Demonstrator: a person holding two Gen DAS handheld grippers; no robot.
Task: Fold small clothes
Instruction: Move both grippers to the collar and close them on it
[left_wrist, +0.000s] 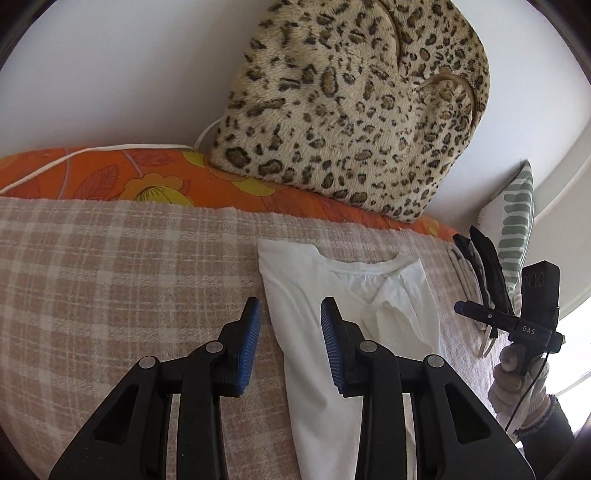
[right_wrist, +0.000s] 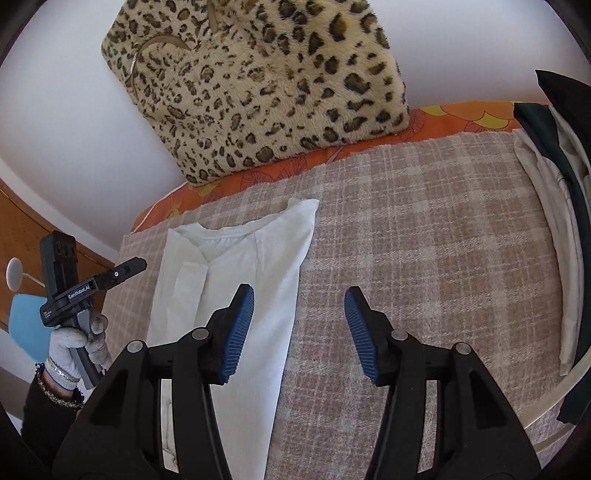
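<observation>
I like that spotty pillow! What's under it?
The spotty pillow sits on an orange flowery sheet and leans on the white wall. Whatever lies beneath its base is covered.

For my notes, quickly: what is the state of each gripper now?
Left gripper: open, holding nothing.
Right gripper: open, holding nothing.

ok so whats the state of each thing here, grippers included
white cotton t-shirt: sides folded in, lying flat on the checked blanket
left gripper: open, empty
right gripper: open, empty
pile of dark and white clothes: stacked at the blanket edge
</observation>
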